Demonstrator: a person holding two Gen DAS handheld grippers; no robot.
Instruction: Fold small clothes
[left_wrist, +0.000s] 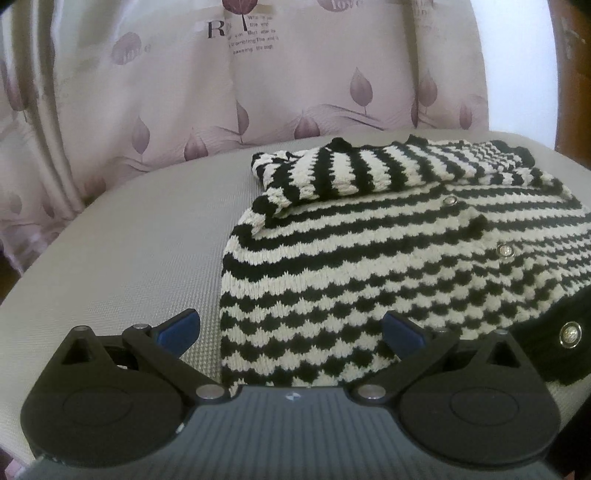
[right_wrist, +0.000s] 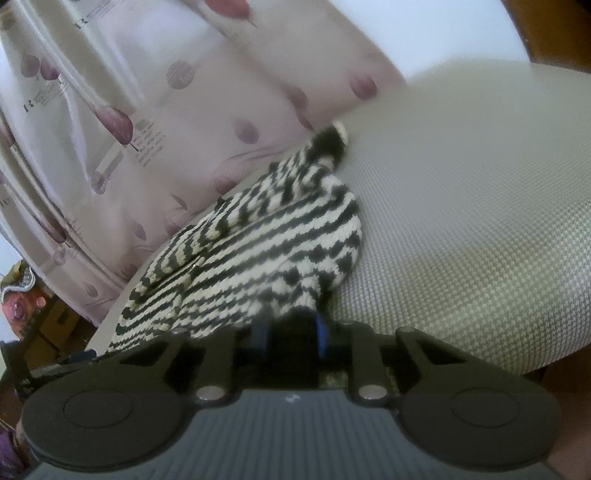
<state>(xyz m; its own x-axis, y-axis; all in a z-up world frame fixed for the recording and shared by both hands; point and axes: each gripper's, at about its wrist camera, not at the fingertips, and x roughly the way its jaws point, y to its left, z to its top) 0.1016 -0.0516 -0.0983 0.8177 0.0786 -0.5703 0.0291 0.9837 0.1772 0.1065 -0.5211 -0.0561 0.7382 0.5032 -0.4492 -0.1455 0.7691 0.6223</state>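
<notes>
A small black-and-white striped knit cardigan (left_wrist: 369, 266) with silver snap buttons lies on a grey round table (left_wrist: 140, 258). One sleeve (left_wrist: 343, 173) is folded across its top. My left gripper (left_wrist: 291, 328) is open, its blue pads astride the cardigan's near left edge, holding nothing. In the right wrist view my right gripper (right_wrist: 291, 328) is shut on the black hem edge of the cardigan (right_wrist: 258, 251), lifting that part so the knit drapes up from the table (right_wrist: 461, 221).
A pink curtain with purple leaf prints (left_wrist: 221, 92) hangs close behind the table. A brown wooden frame (left_wrist: 572, 74) stands at the far right. Cluttered items (right_wrist: 22, 295) sit low beyond the table's edge.
</notes>
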